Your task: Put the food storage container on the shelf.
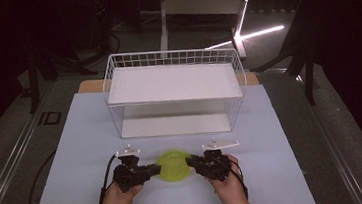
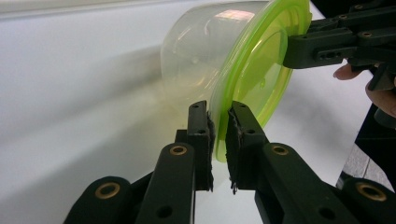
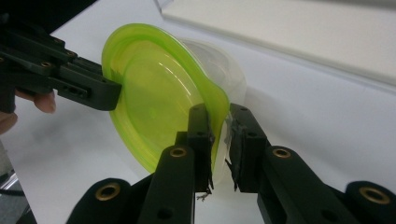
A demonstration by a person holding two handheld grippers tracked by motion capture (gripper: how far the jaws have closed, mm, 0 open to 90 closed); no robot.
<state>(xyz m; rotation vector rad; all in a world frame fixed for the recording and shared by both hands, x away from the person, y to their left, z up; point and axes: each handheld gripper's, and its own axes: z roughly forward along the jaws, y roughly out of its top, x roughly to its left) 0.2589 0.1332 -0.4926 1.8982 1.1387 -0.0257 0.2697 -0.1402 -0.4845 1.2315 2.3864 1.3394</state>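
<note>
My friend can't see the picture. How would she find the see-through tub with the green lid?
Start at the white wire shelf at the back of the table. In front of it, nearer the person, the tub is held between the left hand-held gripper and right hand-held gripper. Its bright green lid is the only colourful thing.

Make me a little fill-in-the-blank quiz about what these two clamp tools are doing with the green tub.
1. The clear container wears a ____ lid.
2. The left gripper and right gripper both pinch the lid's ____.
3. Behind them stands a white wire ____ with two levels.

Missing words: green; rim; shelf
</note>
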